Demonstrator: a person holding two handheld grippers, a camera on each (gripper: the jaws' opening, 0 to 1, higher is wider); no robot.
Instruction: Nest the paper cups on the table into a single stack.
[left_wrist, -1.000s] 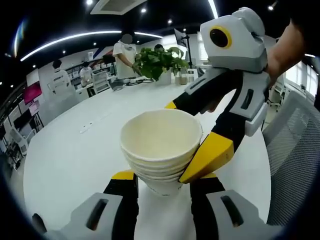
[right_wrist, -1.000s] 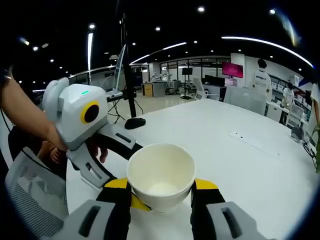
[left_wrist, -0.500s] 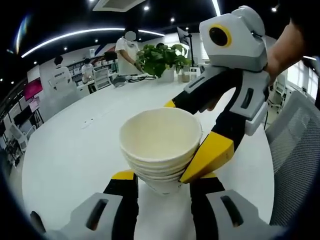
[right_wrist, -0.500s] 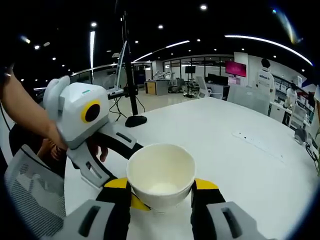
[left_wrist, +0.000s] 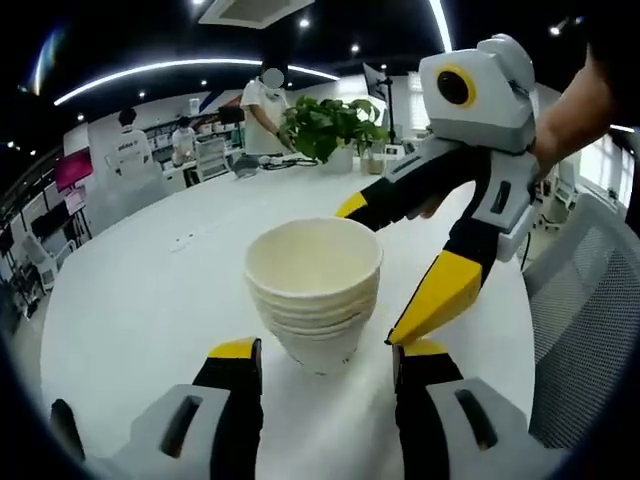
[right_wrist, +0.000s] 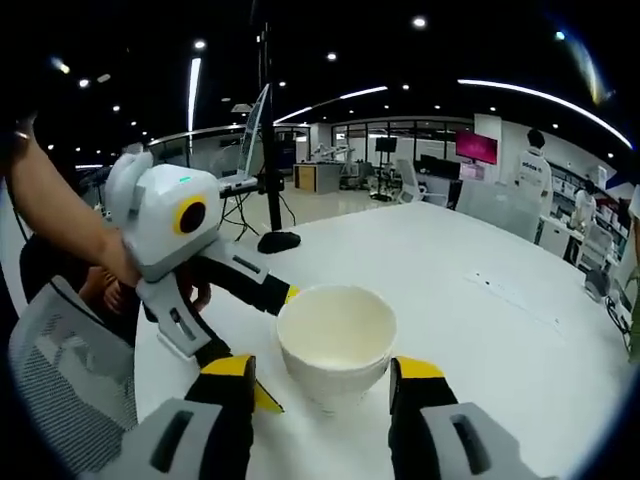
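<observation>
A stack of several nested cream paper cups (left_wrist: 315, 290) stands upright on the white table (left_wrist: 140, 300). In the left gripper view my left gripper (left_wrist: 328, 352) is open, with its yellow-tipped jaws on either side of the stack's base and a gap on both sides. My right gripper (left_wrist: 390, 260) comes in from the right, open, straddling the stack's far right side. In the right gripper view the same stack (right_wrist: 337, 340) stands between the open jaws of my right gripper (right_wrist: 320, 368). There my left gripper (right_wrist: 275, 348) reaches in from the left, held by a hand.
A potted plant (left_wrist: 325, 122) stands at the far end of the table, with people and desks behind it. A grey mesh chair (left_wrist: 590, 300) is close by the table edge. A black stand base (right_wrist: 278, 240) rests on the table's far side.
Both grippers have opened; their jaws were tight against the cup stack and now stand apart from it. Both have drawn back slightly. The stack stays on the table.
</observation>
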